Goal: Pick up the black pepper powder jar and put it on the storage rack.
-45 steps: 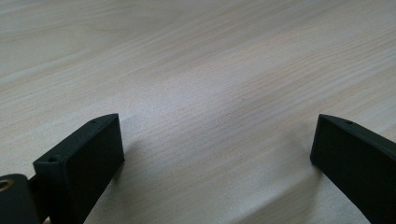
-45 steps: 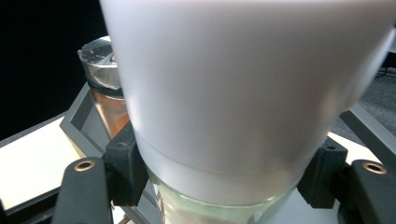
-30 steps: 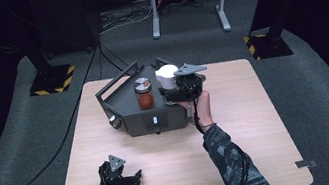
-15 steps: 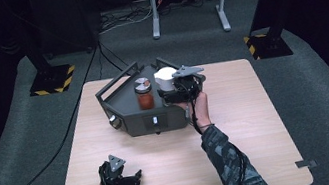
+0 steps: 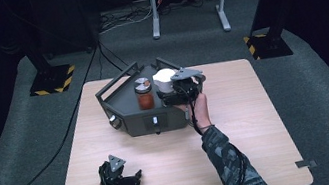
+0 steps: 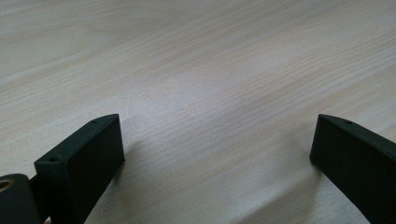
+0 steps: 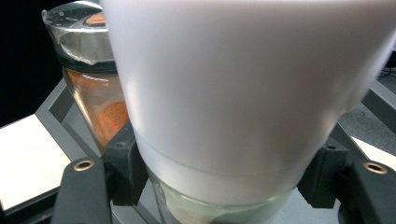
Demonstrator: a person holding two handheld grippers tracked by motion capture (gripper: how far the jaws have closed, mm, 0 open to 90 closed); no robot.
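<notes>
The right claw point(image 5: 178, 91) is clamped on the white-lidded glass jar point(image 7: 233, 93), its 2 jaws pressing the jar's sides just under the lid. That jar stands in the dark tray point(image 5: 129, 118) at the bench's point(image 5: 242, 145) far edge, right beside the orange-filled jar point(image 5: 145, 96) (silver lid). Near the front-left corner, the left claw point(image 5: 133, 177) rests wide open, holding nothing.

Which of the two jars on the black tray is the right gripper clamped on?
The white-capped jar, beside the orange-filled jar with the silver lid.
</notes>
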